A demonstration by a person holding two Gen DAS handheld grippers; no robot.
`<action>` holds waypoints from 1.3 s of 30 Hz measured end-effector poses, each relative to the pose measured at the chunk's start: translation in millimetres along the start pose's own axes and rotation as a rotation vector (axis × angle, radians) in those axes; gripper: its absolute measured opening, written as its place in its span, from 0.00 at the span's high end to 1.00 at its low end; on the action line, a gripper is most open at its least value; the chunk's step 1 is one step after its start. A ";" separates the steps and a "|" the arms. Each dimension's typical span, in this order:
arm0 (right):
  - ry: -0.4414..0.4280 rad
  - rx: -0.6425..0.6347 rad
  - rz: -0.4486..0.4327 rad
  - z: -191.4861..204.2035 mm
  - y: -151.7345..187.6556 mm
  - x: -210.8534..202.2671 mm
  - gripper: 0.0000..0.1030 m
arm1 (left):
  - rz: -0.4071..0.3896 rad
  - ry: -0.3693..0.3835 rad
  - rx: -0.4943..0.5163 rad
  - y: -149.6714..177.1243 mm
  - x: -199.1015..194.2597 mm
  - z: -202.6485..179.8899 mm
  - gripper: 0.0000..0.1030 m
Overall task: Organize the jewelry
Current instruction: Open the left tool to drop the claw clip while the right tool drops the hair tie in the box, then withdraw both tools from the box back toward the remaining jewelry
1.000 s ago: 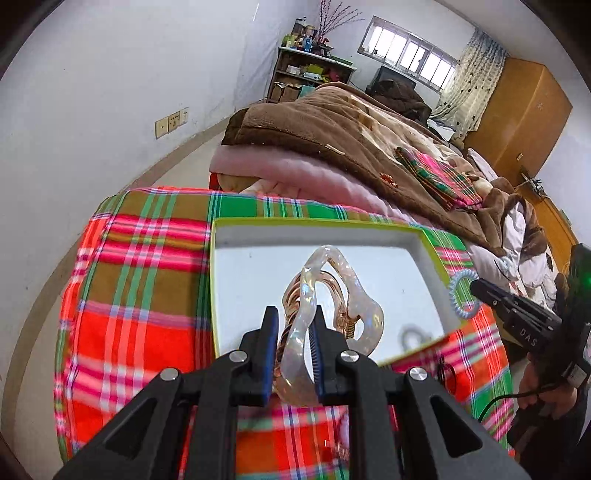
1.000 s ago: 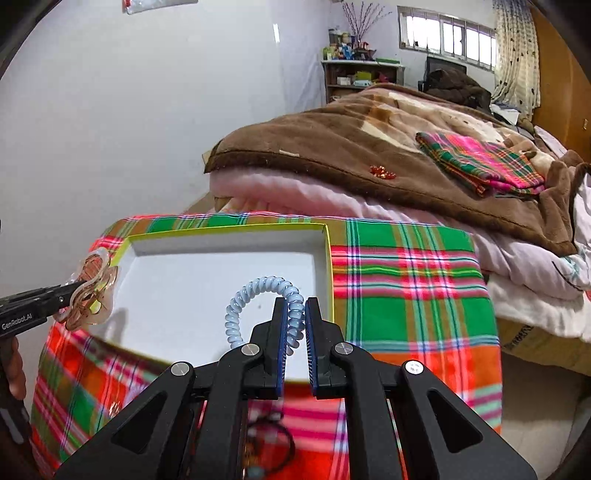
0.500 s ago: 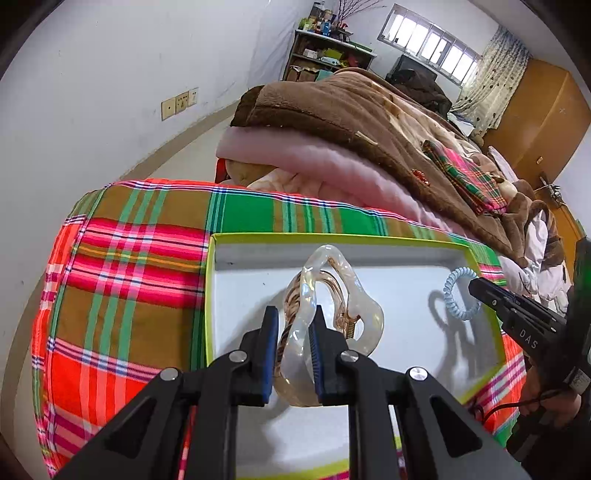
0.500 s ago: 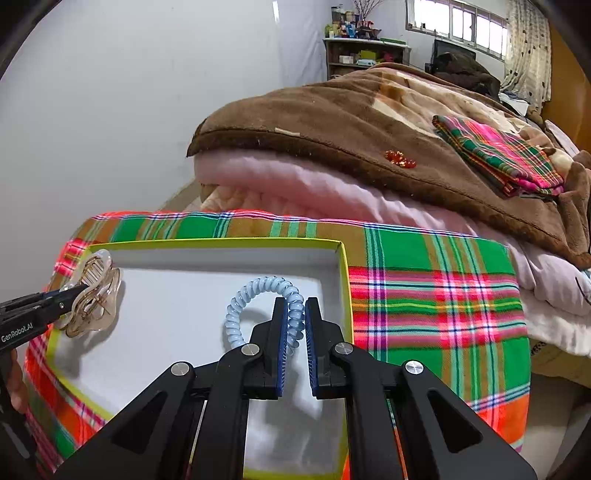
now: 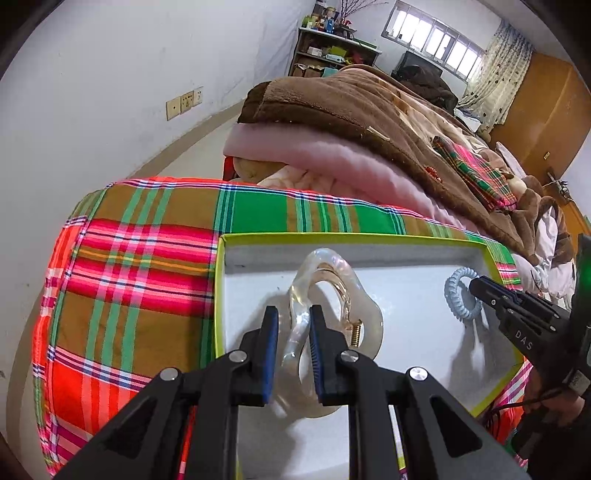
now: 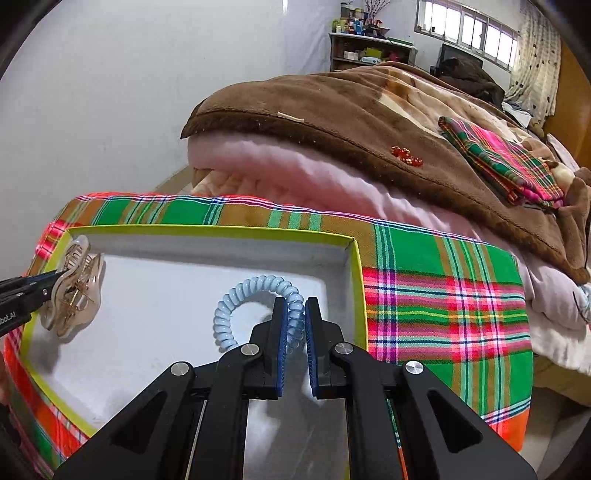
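Between left claw pads: hair clip.

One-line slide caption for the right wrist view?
Right gripper holds a blue spiral hair tie over the white tray; left gripper brings a hair claw.

Both views are brightly lit by daylight from the far windows, soft shadows are cast inside the white tray, and edges are bent by fisheye distortion.
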State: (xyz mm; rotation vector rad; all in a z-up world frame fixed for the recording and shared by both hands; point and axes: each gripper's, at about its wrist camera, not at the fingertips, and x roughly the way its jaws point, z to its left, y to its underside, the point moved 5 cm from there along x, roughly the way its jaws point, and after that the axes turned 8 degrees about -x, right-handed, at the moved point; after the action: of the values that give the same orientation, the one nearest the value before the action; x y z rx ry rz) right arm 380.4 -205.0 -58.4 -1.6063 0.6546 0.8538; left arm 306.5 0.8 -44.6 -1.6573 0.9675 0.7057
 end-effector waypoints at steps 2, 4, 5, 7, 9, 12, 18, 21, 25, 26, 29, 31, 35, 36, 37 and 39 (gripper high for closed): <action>0.007 -0.006 -0.002 0.0 -0.4 0.3 0.91 | -0.001 -0.003 -0.002 0.2 -0.4 0.9 0.83; 0.015 -0.009 -0.001 -0.9 -0.9 1.4 0.91 | -0.004 -0.006 0.006 0.4 -0.8 -0.5 0.83; 0.018 -0.009 0.001 -1.5 -0.9 2.2 0.91 | -0.003 -0.006 0.005 0.0 -0.6 -0.4 0.83; 0.018 -0.007 0.003 -2.3 -1.0 3.1 0.90 | -0.002 -0.008 0.000 0.4 -0.6 -0.5 0.83; 0.022 -0.009 0.003 -2.8 -1.2 3.4 0.90 | -0.004 -0.006 -0.002 -0.2 -1.4 -0.9 0.82; 0.021 -0.009 0.006 -2.9 -1.0 4.2 0.90 | -0.002 -0.013 -0.001 -1.0 -1.1 -0.1 0.80; 0.021 -0.011 -0.004 -1.4 -2.6 2.7 0.79 | -0.005 -0.015 -0.008 -2.3 -2.1 1.4 0.71; 0.020 -0.013 -0.010 -0.5 -2.4 -0.1 0.75 | -0.005 -0.016 -0.004 -1.4 -3.3 0.9 0.67; 0.020 -0.013 -0.026 0.7 -2.5 -7.1 0.74 | -0.014 -0.007 0.001 0.2 -9.8 -0.7 0.64; 0.019 -0.013 -0.031 1.1 -2.4 -9.8 0.73 | -0.018 -0.005 0.007 0.6 -12.5 -1.9 0.61; 0.013 -0.008 -0.043 2.8 -1.5 -18.1 0.73 | -0.030 -0.007 0.014 2.0 -20.5 -3.1 0.57; 0.006 -0.009 -0.054 4.3 -0.5 -25.2 0.73 | -0.037 0.000 0.010 3.2 -26.3 -3.4 0.56; -0.014 -0.015 -0.089 8.0 5.1 -45.6 0.60 | -0.056 0.016 0.016 10.5 -42.0 -6.0 0.52; -0.019 -0.018 -0.098 9.3 7.2 -51.8 0.59 | -0.062 0.023 0.023 13.6 -46.9 -7.0 0.51; -0.022 -0.022 -0.105 10.6 9.1 -57.2 0.59 | -0.065 0.026 0.028 17.2 -51.0 -8.4 0.50; -0.032 -0.025 -0.126 14.1 14.8 -70.9 0.59 | -0.075 0.035 0.030 24.6 -60.1 -9.1 0.49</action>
State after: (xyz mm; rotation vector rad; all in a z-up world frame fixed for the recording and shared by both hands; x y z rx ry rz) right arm 325.0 -196.4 -10.5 -1.6355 0.5160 0.7957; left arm 255.1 4.0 -4.2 -1.6753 0.9316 0.6111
